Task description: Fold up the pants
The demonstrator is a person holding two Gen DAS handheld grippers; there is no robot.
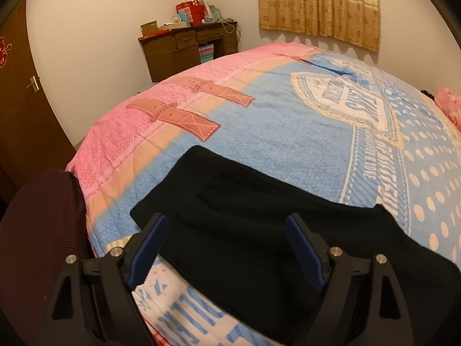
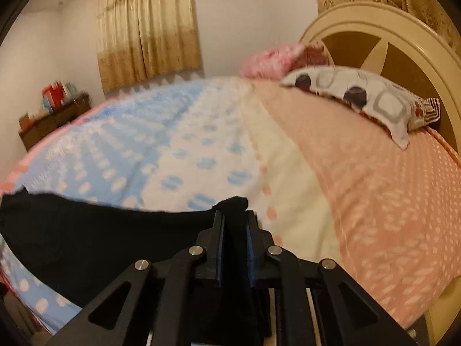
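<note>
Lying across the near edge of the bed [image 1: 288,144], the black pants [image 1: 245,216] look partly folded to me: from the left wrist view they form a broad dark band with soft ridges in it, which suggests layers, though the cloth is too dark to count them. One end reaches toward the bed's foot side, close to the pink border [image 1: 121,132] of the cover; the other runs off toward the headboard [image 2: 389,37] side. The left gripper [image 1: 227,248] hangs just above the pants with its jaws spread wide, gripping nothing, and I cannot tell whether its fingertips touch the cloth. The right gripper [image 2: 234,227] has its jaws pressed together on a bunched bit of the pants' edge, a small dark tuft poking out past the tips, at the end of the garment nearer the headboard. That view is blurred, so finer detail is lost. From how things lie, I judge the lengthwise fold may be done and a crosswise fold is in hand, with the pinched end due to be carried over toward the foot end. What is left, as far as I can see, is laying that end down, squaring the edges and smoothing the stack. A pillow [image 2: 374,98] sits by the headboard, well apart from the pants.
</note>
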